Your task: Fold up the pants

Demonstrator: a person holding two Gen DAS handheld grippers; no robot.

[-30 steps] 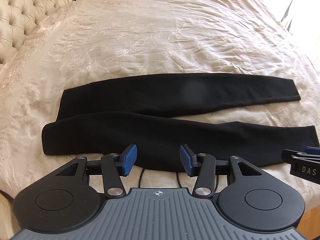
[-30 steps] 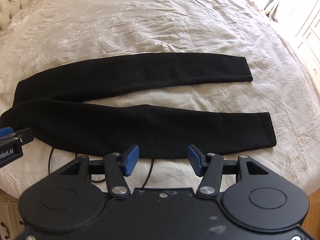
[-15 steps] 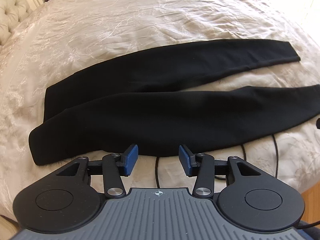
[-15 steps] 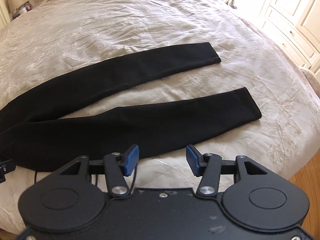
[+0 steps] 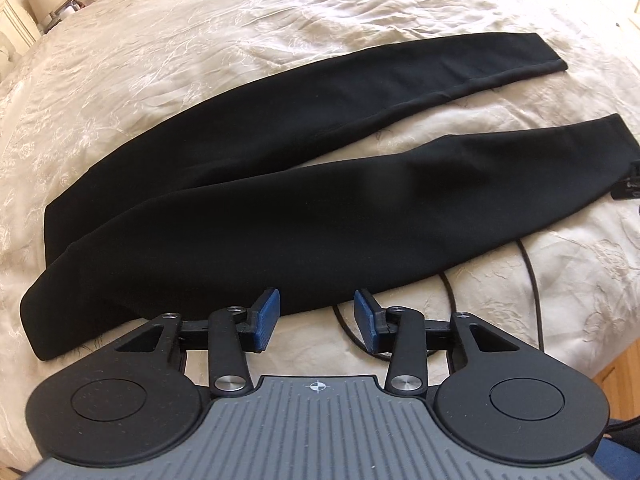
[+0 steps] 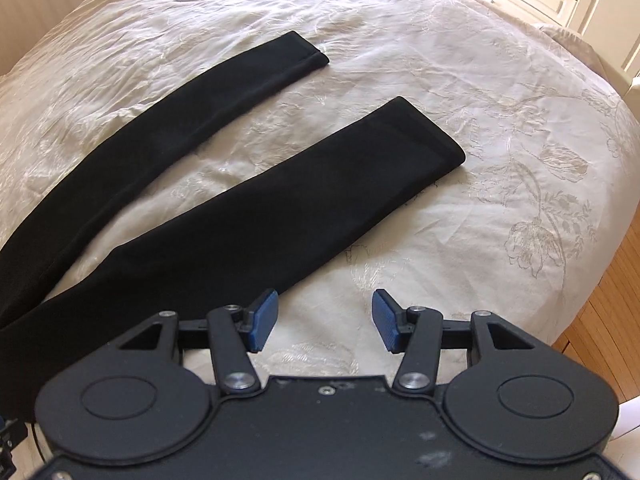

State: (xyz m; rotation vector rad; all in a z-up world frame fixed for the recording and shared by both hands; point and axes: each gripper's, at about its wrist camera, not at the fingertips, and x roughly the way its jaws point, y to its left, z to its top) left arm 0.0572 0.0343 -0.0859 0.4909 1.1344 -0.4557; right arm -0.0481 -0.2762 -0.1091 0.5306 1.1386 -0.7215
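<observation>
Lying flat on the cream embroidered bedspread point(image 6: 500, 92), the black soft-knit pants point(image 5: 280, 216) have both legs spread apart, unfolded. The left gripper point(image 5: 316, 316) hovers near the waist end and the right gripper point(image 6: 325, 320) near the closer leg's hem point(image 6: 428, 128), each with jaws wide apart, holding nothing. The fabric looks light and limp, so pinching waistband and hem edges seems best.
</observation>
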